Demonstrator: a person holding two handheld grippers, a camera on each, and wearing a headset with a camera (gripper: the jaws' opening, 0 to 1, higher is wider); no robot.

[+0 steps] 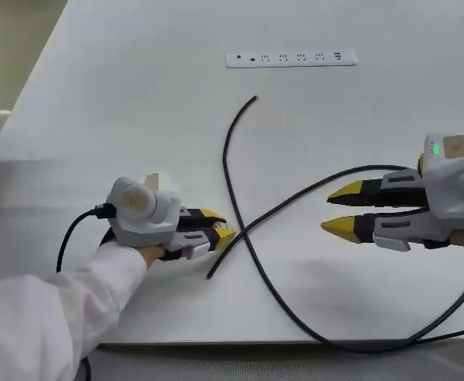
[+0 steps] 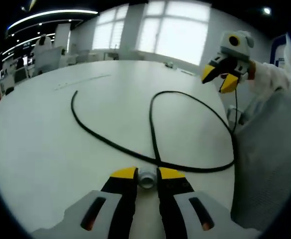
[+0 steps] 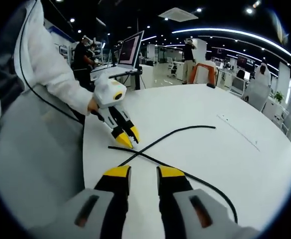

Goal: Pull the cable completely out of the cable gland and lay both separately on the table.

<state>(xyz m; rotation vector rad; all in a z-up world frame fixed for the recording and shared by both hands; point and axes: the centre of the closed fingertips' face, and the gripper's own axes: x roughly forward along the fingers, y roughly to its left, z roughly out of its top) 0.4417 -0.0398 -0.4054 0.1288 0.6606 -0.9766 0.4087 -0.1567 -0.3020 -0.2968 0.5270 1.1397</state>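
A white worktop point(image 1: 136, 95) carries a long black cable point(image 1: 228, 151) that loops and crosses over itself; the left gripper point(image 1: 216, 230) sits low on the worktop, its jaws narrowed onto a small silvery cable gland point(image 2: 146, 178), just beside the cable's crossing; the right gripper point(image 1: 336, 210) hovers on the other side of the crossing, jaws parted and empty; a white power strip point(image 1: 291, 58) lies well beyond.

The black cable point(image 1: 243, 232) lies on the white table point(image 1: 136, 95) in a self-crossing loop; the small silvery cable gland point(image 2: 146, 178) sits pinched between the left gripper's point(image 2: 146, 172) jaws, near the crossing
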